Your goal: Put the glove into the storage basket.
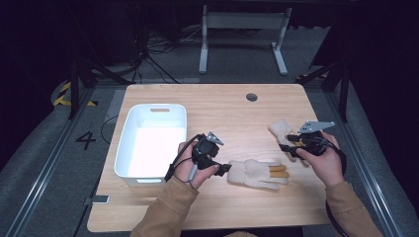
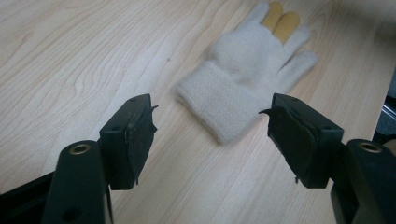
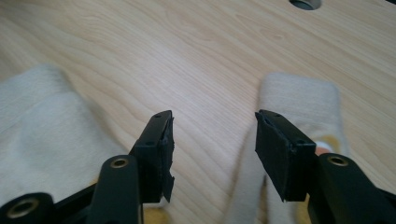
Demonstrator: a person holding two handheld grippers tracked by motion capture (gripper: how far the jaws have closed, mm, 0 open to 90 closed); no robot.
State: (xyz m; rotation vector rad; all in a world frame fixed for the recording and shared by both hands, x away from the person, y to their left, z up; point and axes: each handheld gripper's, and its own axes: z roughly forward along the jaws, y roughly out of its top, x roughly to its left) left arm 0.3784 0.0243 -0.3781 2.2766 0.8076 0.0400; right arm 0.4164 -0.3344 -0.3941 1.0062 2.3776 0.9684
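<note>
Both jaws spread, empty. Near glove (image 1: 257, 173) flat on worktop (image 1: 227, 108) ahead of left gripper (image 1: 223, 168); far glove (image 1: 282, 130) under right gripper (image 1: 286, 143). I judge grasping next: close on cuff, move to bin (image 1: 150, 140).

Light wooden table (image 1: 222, 106): white bin (image 1: 150, 140) at left, two cream gloves (image 1: 257, 173) (image 1: 282, 131) at right, lying apart.
</note>
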